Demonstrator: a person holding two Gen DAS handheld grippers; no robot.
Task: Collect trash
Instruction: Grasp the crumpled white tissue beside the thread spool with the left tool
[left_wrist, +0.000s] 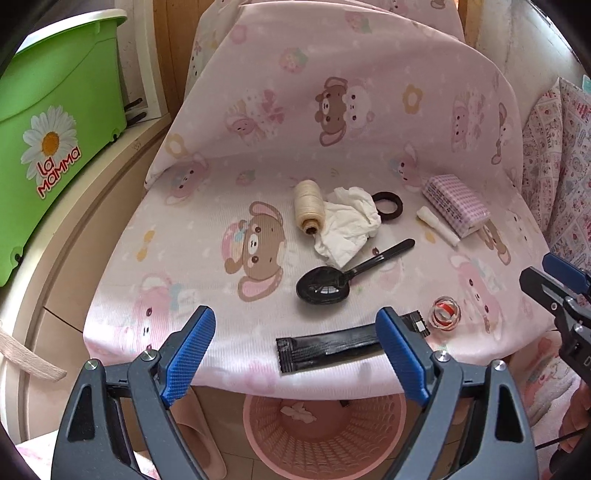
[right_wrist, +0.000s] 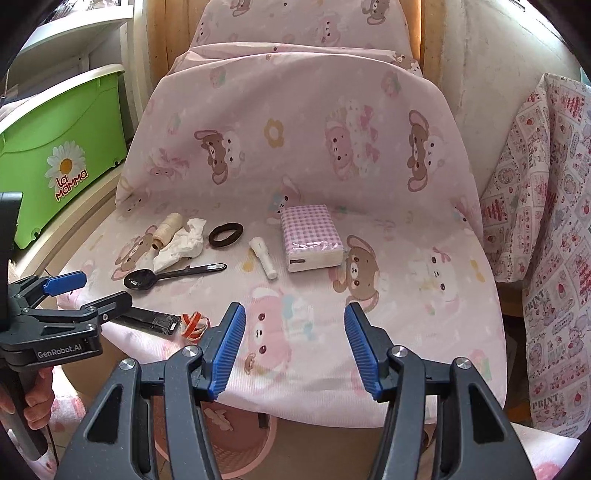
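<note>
Lying on the pink printed chair cover (left_wrist: 207, 266): flat glossy black wrapper (left_wrist: 332, 349) at the front edge, curled red-white ribbon scrap (left_wrist: 446, 312), crumpled white tissue (left_wrist: 347, 225), black plastic spoon (left_wrist: 343, 277). Left gripper (left_wrist: 295, 354) gapes wide, empty, its ribbed blue pads (left_wrist: 190, 354) straddling the wrapper above a pink lattice basket (left_wrist: 325, 439). Right gripper (right_wrist: 294, 349) likewise wide, holding nothing.

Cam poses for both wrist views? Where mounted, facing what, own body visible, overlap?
Left wrist: behind the open left tongs, facing the chair seat over the black wrapper, pink basket below; right tongs at the right edge.
Right wrist: behind the open right tongs, facing the seat farther right, toward the tissue pack; left tongs and hand show left.
Shared: black spoon, thread spool, green bin.
</note>
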